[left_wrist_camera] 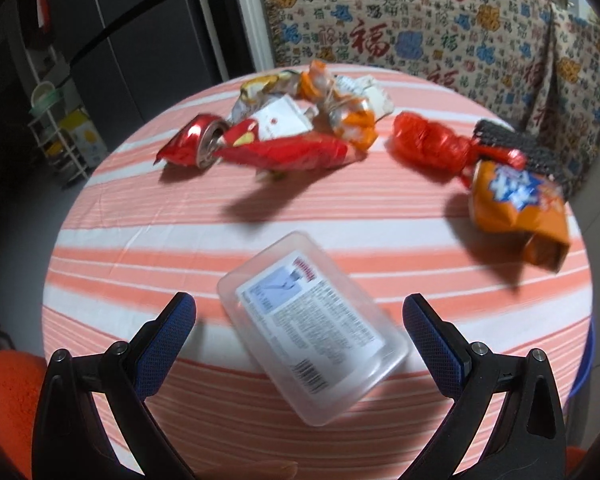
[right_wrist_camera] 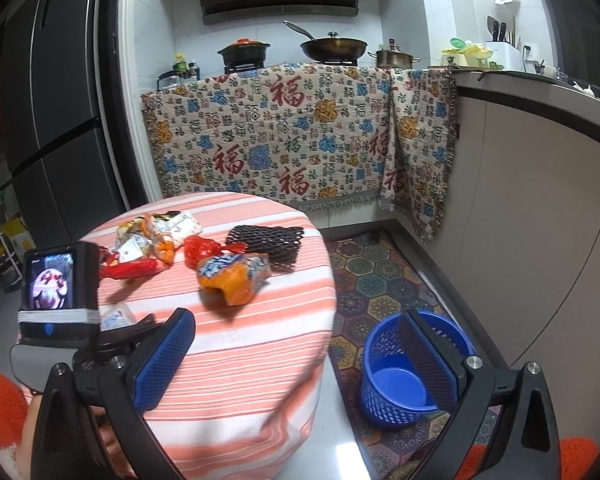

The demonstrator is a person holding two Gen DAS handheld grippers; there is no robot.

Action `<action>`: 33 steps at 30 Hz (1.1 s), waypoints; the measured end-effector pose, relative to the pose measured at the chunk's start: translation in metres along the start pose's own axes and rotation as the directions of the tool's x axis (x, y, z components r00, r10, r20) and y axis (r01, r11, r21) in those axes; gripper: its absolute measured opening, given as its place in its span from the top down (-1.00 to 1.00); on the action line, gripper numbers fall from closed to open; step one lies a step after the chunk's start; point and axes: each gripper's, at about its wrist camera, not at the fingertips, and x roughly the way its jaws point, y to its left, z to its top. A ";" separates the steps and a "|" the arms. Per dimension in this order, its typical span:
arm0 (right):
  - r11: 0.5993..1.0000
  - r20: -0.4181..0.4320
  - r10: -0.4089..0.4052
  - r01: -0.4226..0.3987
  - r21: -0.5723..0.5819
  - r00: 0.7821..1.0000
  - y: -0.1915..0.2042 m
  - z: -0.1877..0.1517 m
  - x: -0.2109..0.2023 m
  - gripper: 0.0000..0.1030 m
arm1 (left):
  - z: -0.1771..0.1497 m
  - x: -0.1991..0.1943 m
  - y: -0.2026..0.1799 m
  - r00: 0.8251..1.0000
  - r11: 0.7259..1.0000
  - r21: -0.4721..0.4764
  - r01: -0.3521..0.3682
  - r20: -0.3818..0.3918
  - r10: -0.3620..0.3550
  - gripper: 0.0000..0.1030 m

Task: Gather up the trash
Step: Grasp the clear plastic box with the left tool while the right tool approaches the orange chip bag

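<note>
My left gripper point(left_wrist_camera: 300, 314) stood released around a clear box point(left_wrist_camera: 314, 330); my right gripper point(right_wrist_camera: 300, 330) stood released above table point(right_wrist_camera: 236, 344) and bin point(right_wrist_camera: 396, 384); wrappers point(left_wrist_camera: 300, 128) beyond.

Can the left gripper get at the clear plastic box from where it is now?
Probably yes. The left gripper is open, its fingers spread either side of the clear plastic box on the table, with nothing between them. The box lies slantwise, so the grip may be awkward.

Kitchen with dark fridge point(right_wrist_camera: 52, 92), patterned cloth point(right_wrist_camera: 300, 136) over counter, tiled-pattern floor mat point(right_wrist_camera: 384, 272).
</note>
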 end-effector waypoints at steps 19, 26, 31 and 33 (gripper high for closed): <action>0.981 -0.217 0.124 -0.152 -0.118 0.968 0.046 -0.015 0.133 -1.00 | -0.011 0.028 0.083 0.989 0.994 0.023 0.109 -0.104 -0.106 -0.99; 0.958 -0.252 0.199 -0.242 -0.155 0.947 0.054 -0.006 0.169 -1.00 | -0.011 0.035 0.113 0.983 0.990 0.016 0.141 -0.123 -0.138 -0.99; 0.863 -0.249 0.419 -0.469 -0.190 0.873 0.081 -0.002 0.167 -1.00 | -0.007 0.036 0.109 0.975 0.973 0.123 0.197 -0.127 -0.182 -0.99; 0.823 -0.255 0.488 -0.537 -0.185 0.835 0.083 -0.002 0.159 -1.00 | -0.002 0.038 0.105 0.970 0.950 0.208 0.231 -0.126 -0.208 -0.99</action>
